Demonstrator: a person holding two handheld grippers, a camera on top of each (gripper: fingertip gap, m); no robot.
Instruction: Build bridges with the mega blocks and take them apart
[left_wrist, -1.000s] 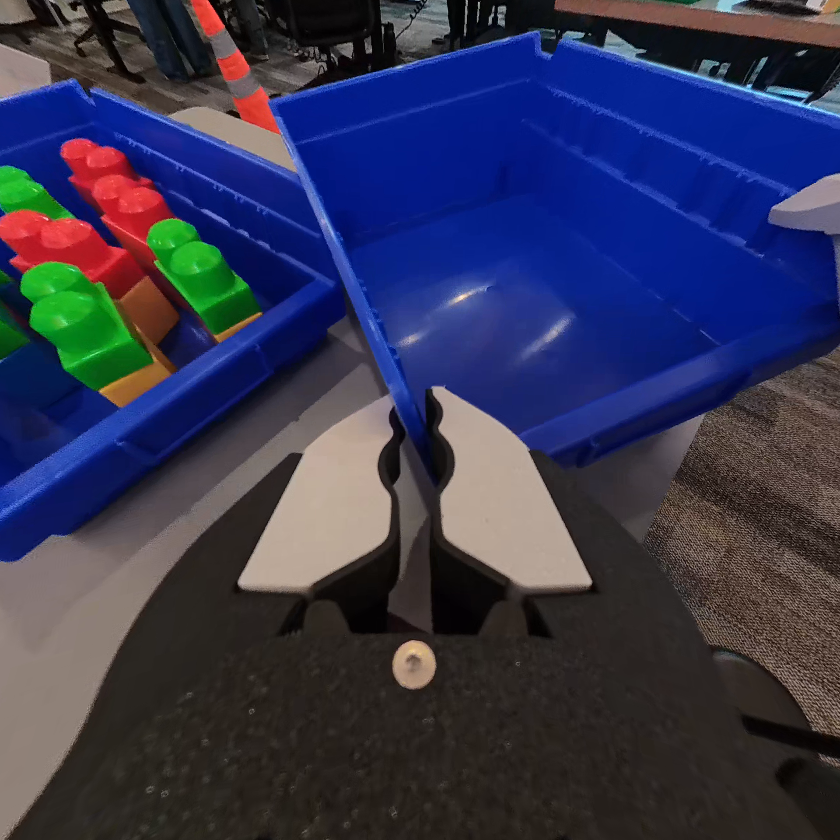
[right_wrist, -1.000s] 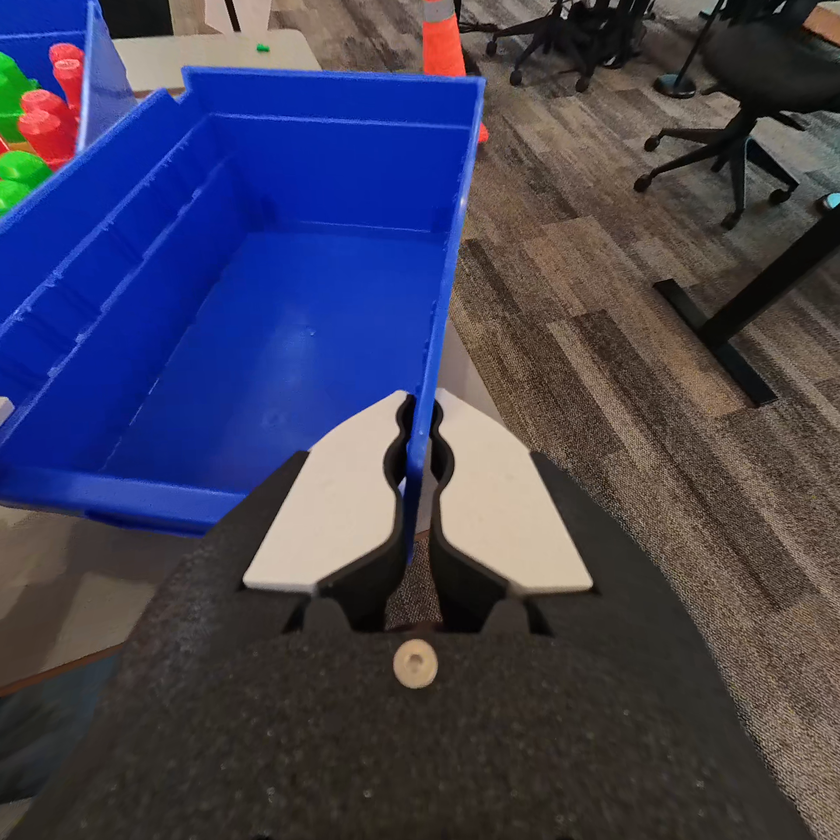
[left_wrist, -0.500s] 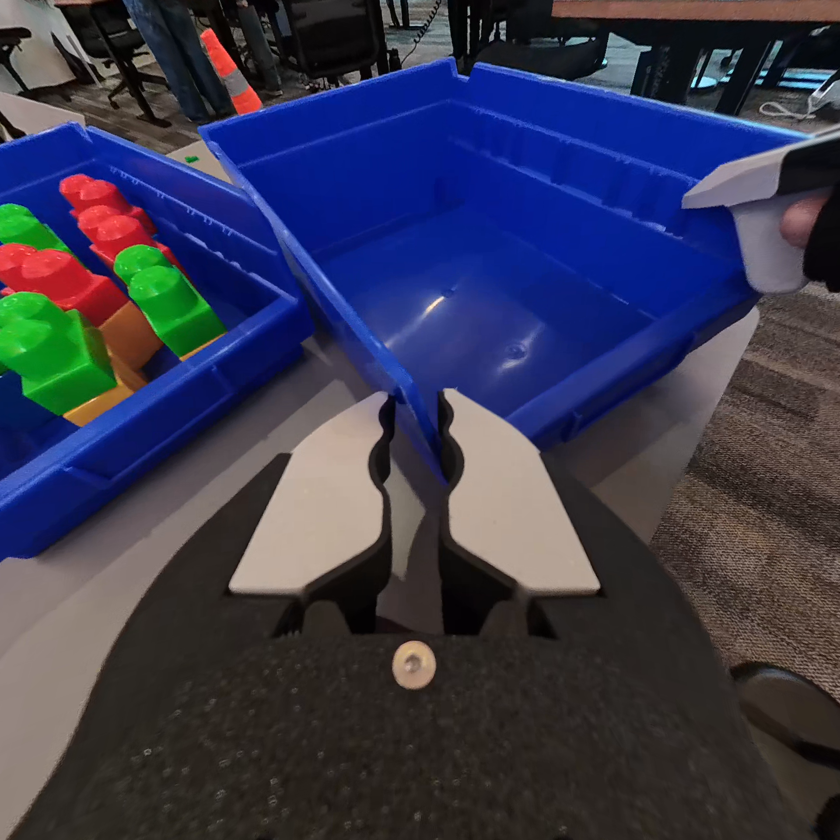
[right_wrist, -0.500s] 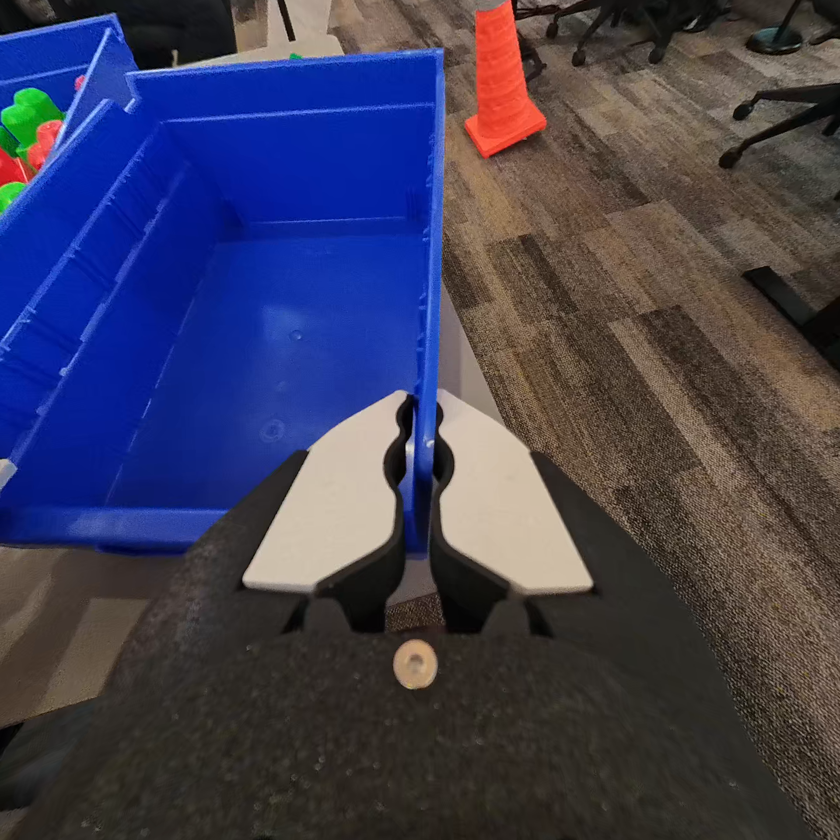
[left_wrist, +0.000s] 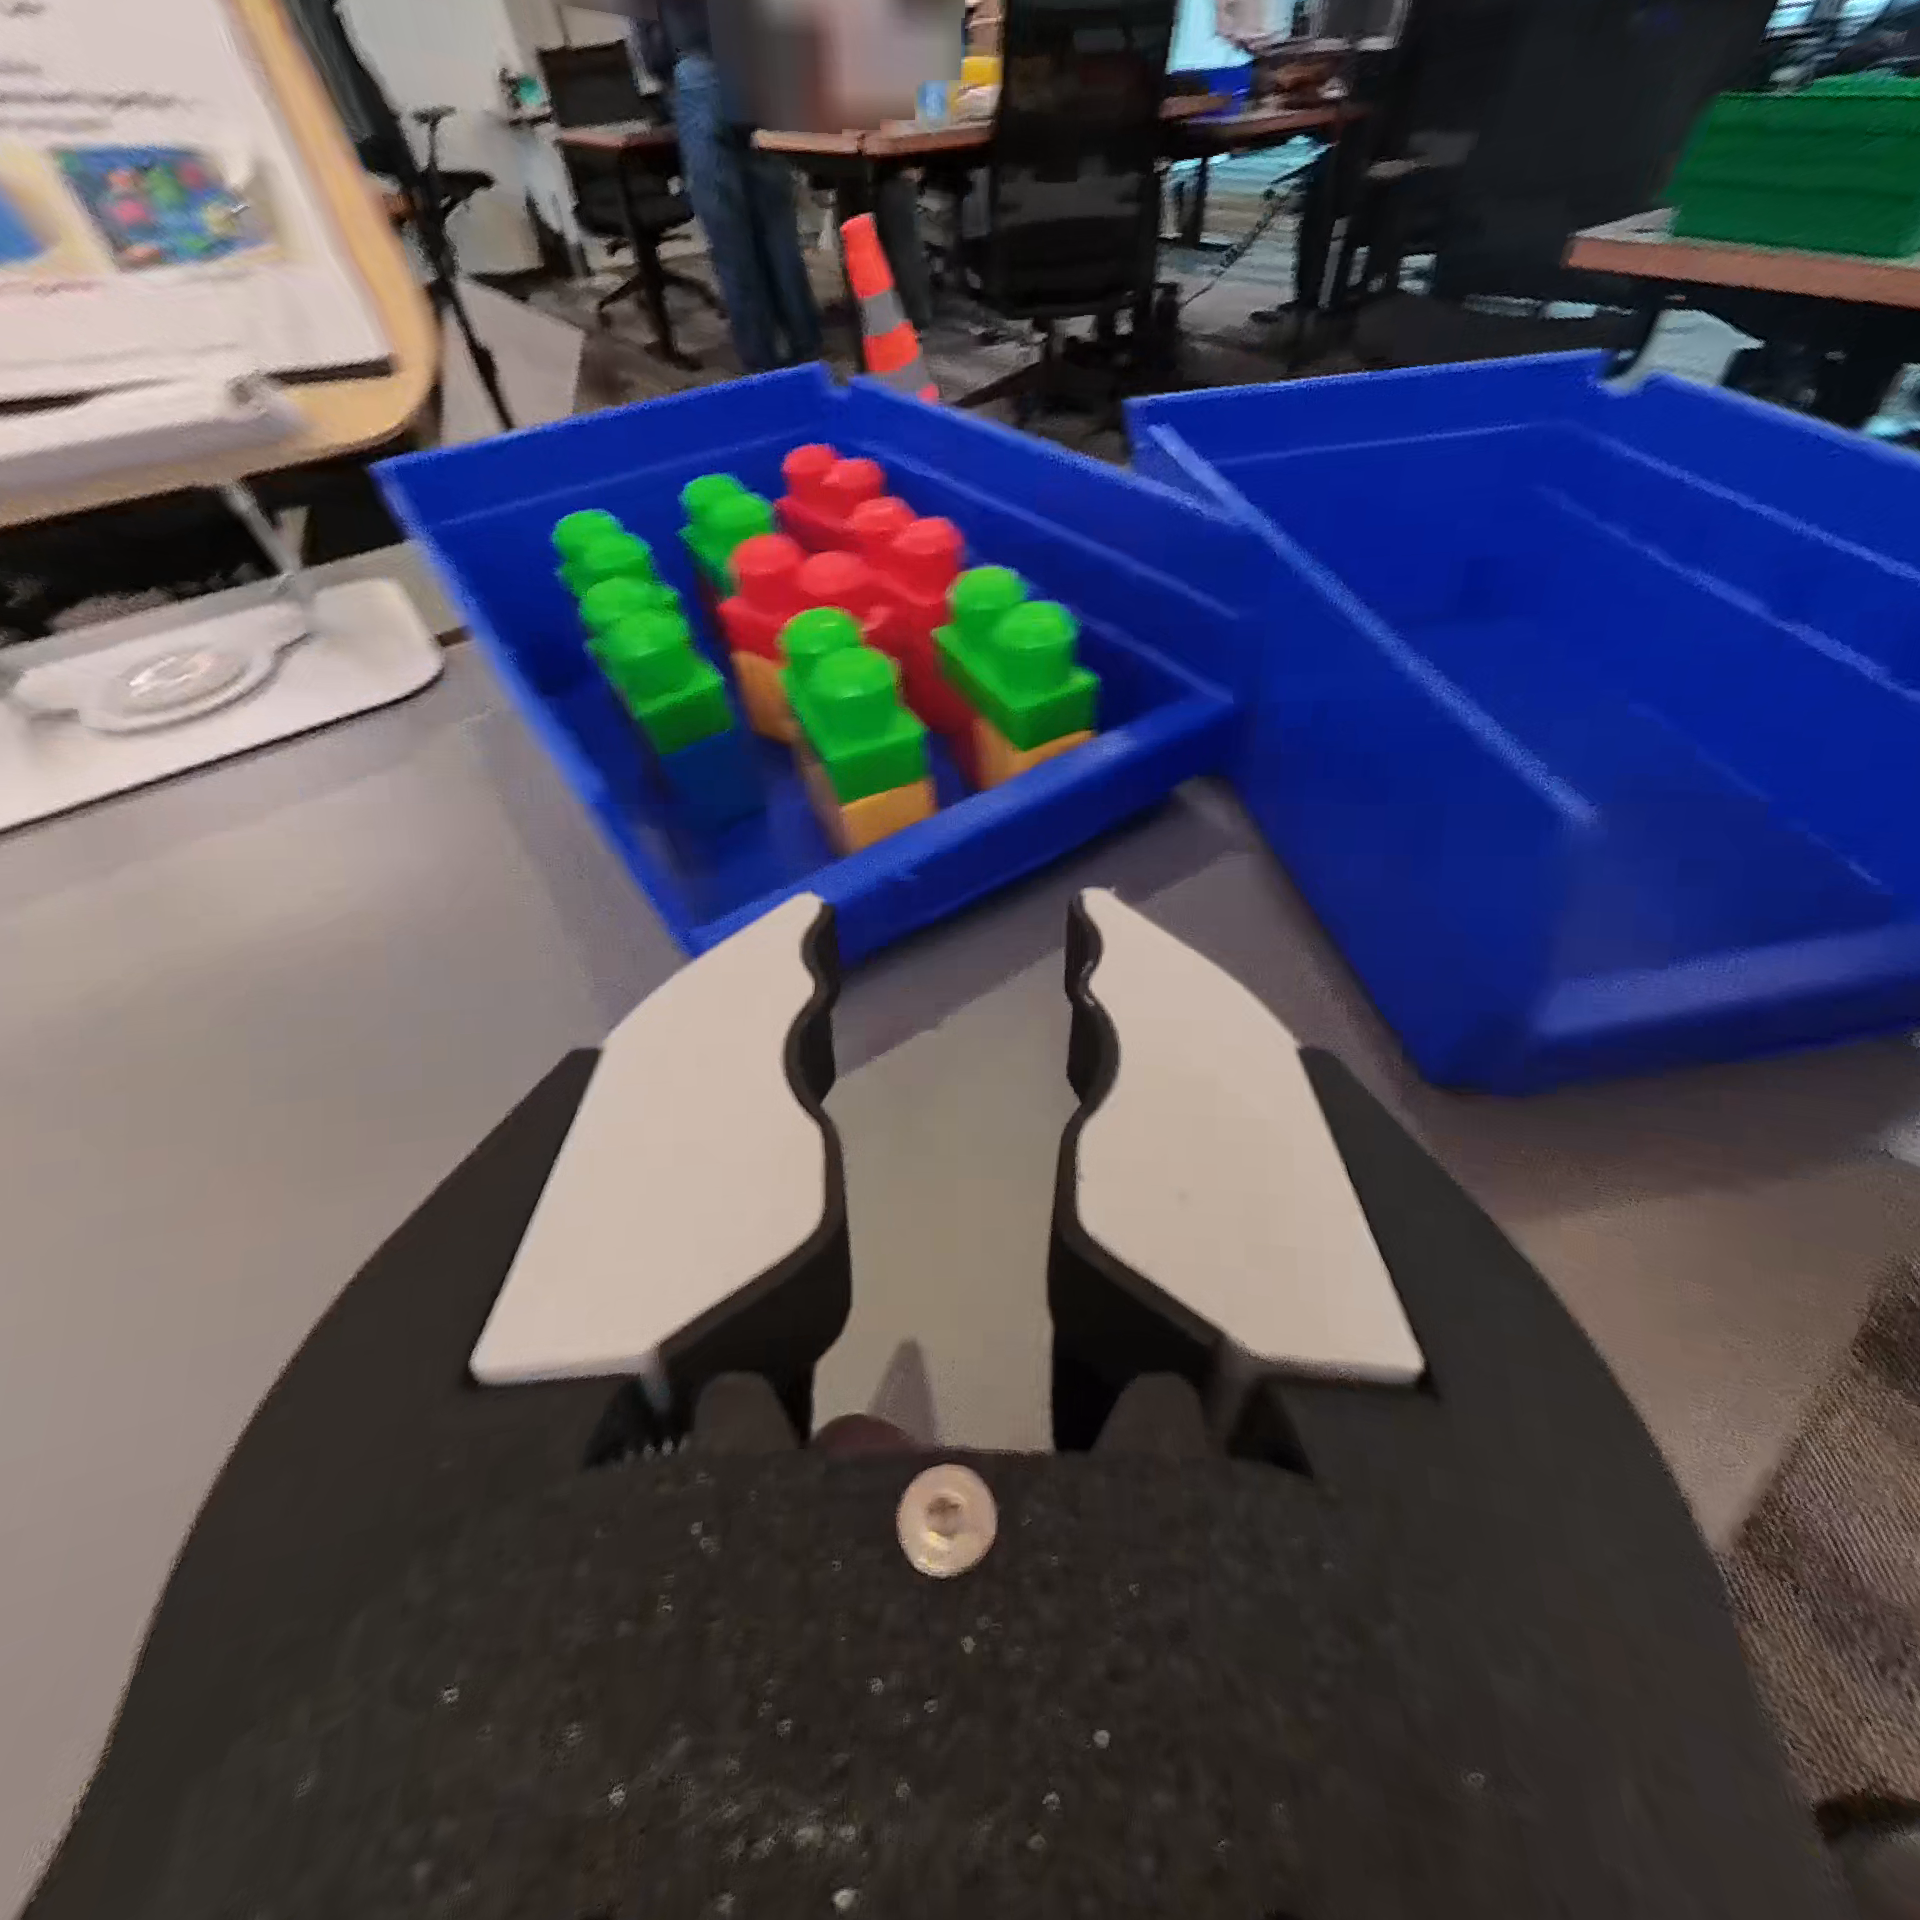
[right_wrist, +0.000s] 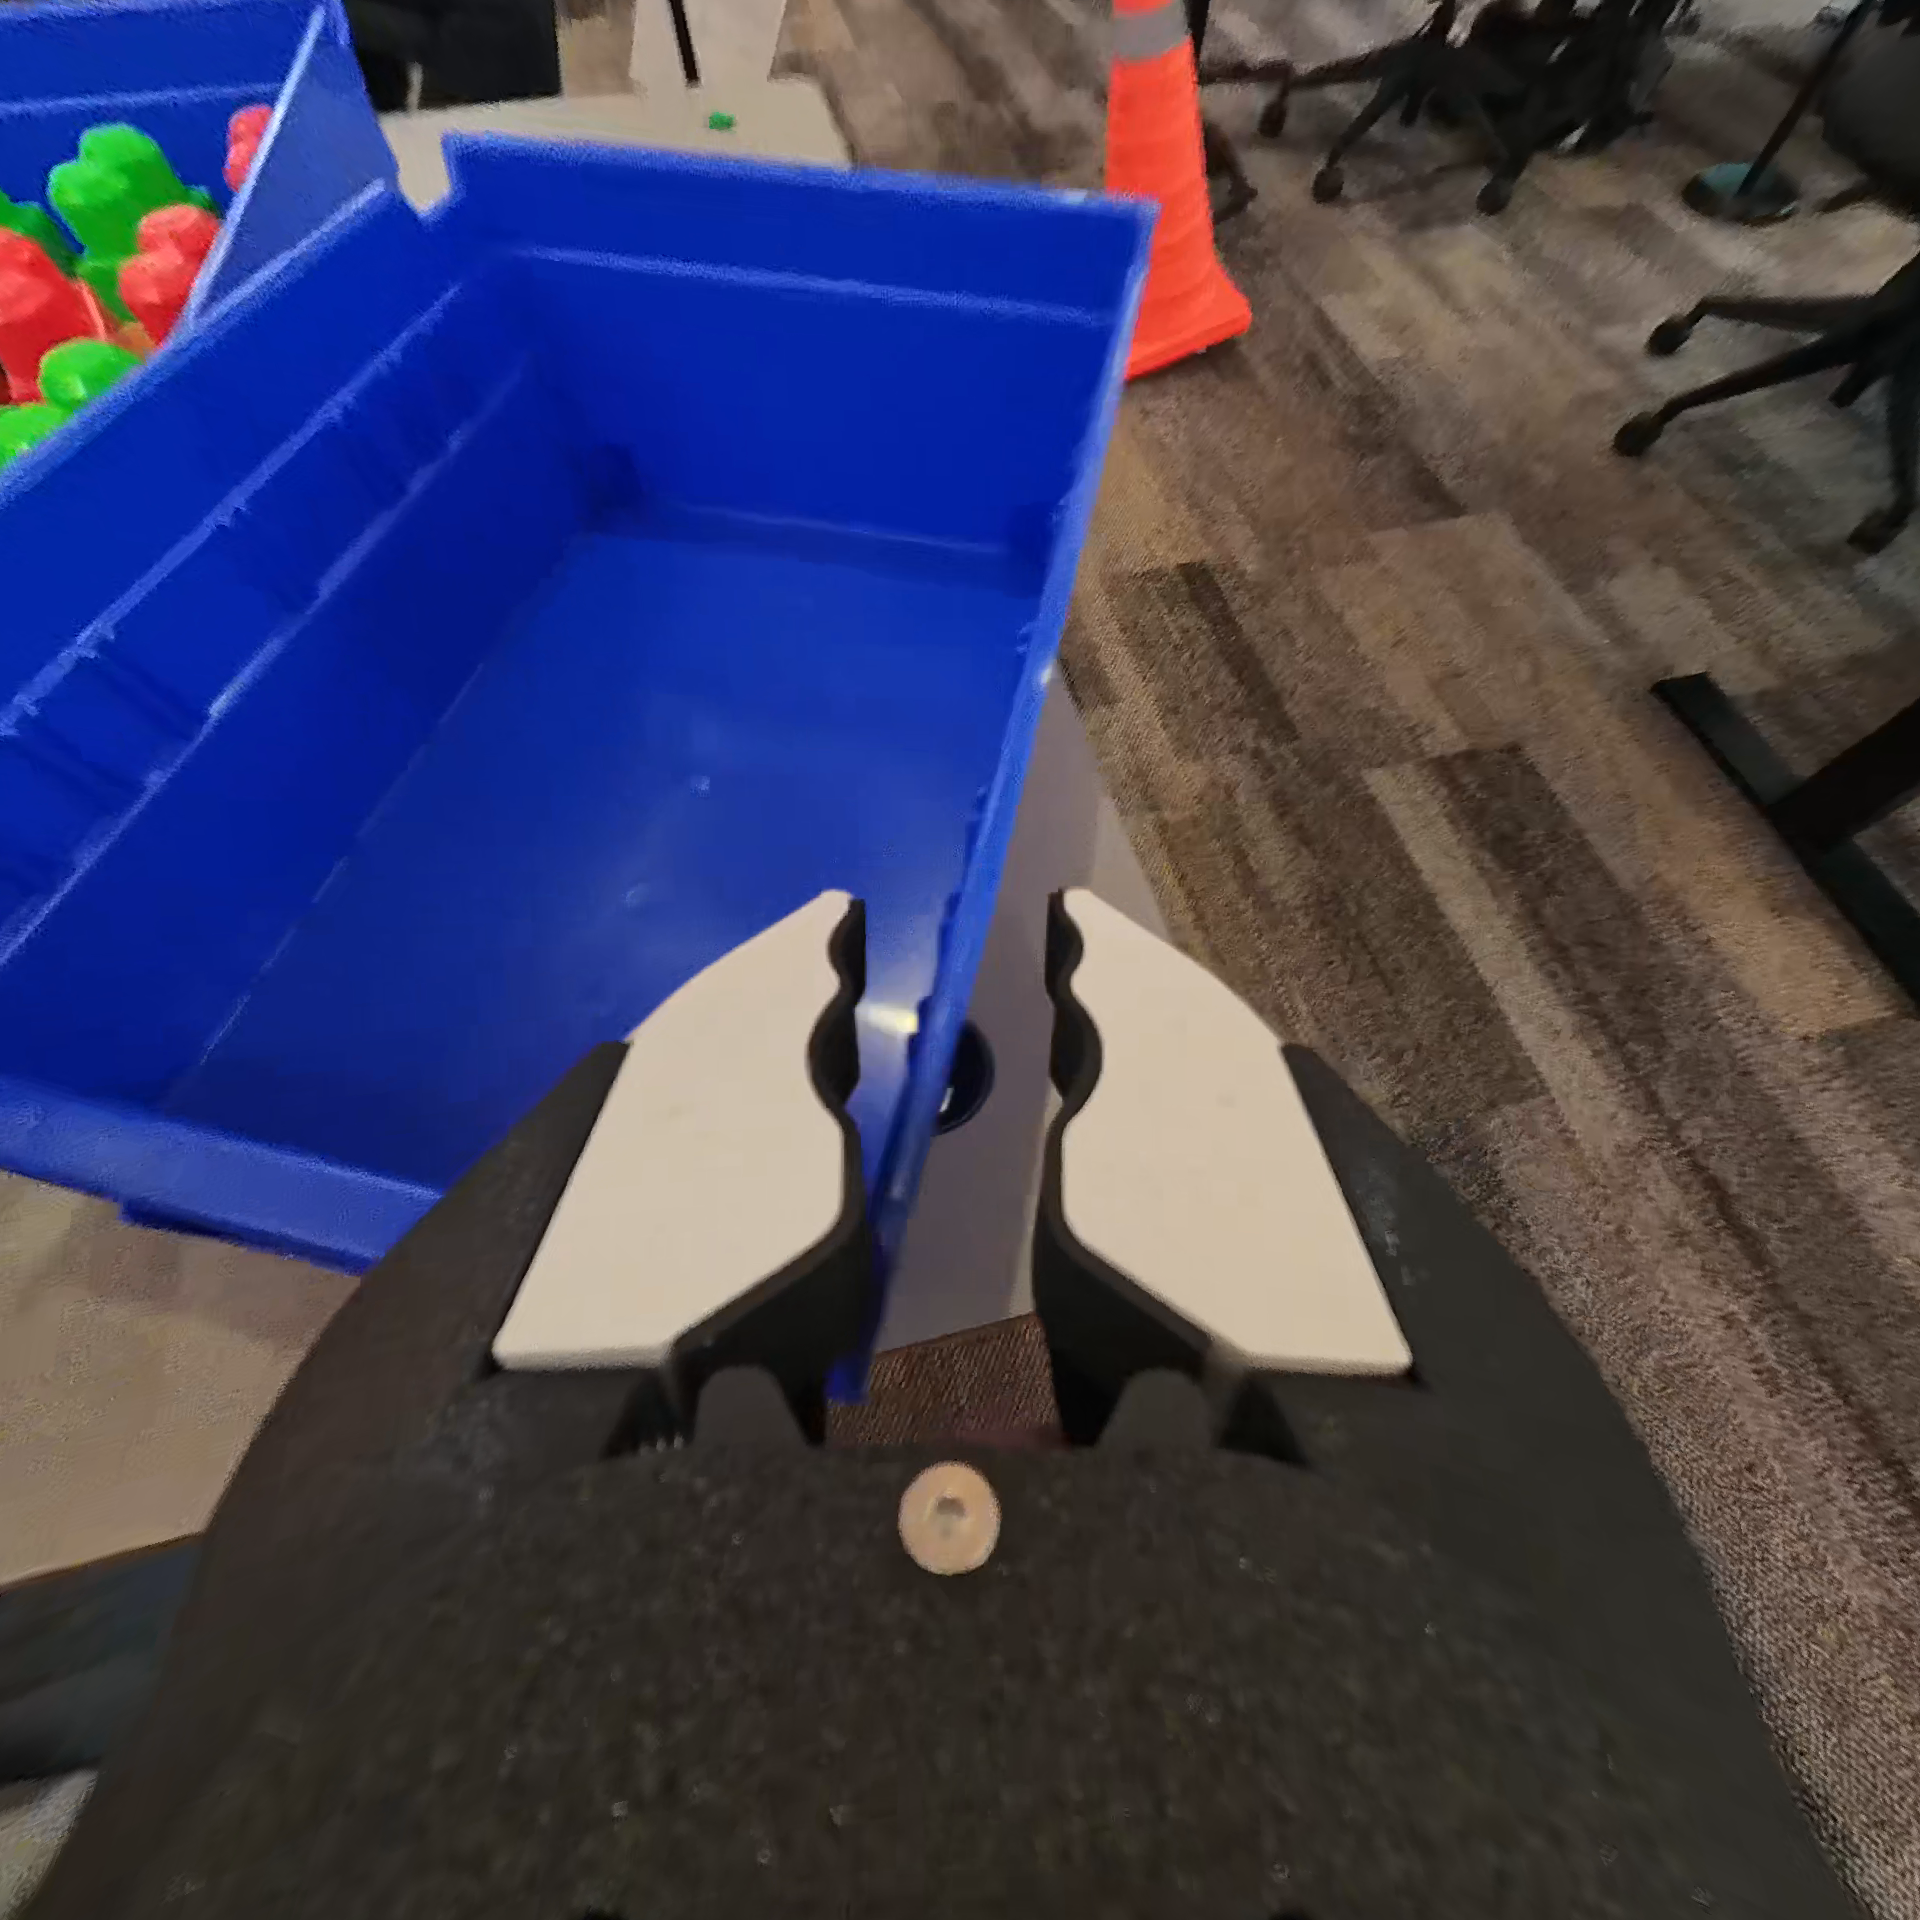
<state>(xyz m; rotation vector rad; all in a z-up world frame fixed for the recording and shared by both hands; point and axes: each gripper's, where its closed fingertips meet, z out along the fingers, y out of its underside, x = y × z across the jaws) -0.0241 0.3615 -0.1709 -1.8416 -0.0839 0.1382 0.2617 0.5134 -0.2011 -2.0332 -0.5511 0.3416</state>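
Observation:
A blue bin (left_wrist: 997, 873) on the grey table (left_wrist: 312, 1039) holds several stacked mega blocks, green (left_wrist: 862, 717) and red (left_wrist: 810, 592) on top of orange and blue ones. My left gripper (left_wrist: 948, 925) is open and empty, just in front of that bin's near wall. An empty blue bin (left_wrist: 1558, 727) stands to the right. In the right wrist view my right gripper (right_wrist: 954, 914) is open, and the right wall (right_wrist: 1029, 675) of the empty bin (right_wrist: 520, 727) stands loosely between its fingers, not clamped.
A white board (left_wrist: 156, 208) and a white base plate (left_wrist: 208, 675) stand at the table's left. An orange cone (right_wrist: 1164, 208), office chairs (right_wrist: 1818, 332) and carpet lie right of the table edge. A person stands far back in the left wrist view. Tip to tip, the grippers are about 35 centimetres apart.
Both grippers opened and let go of the empty bin's walls. The left gripper pulled back and swung left toward the block bin; the empty bin now rests on the table.

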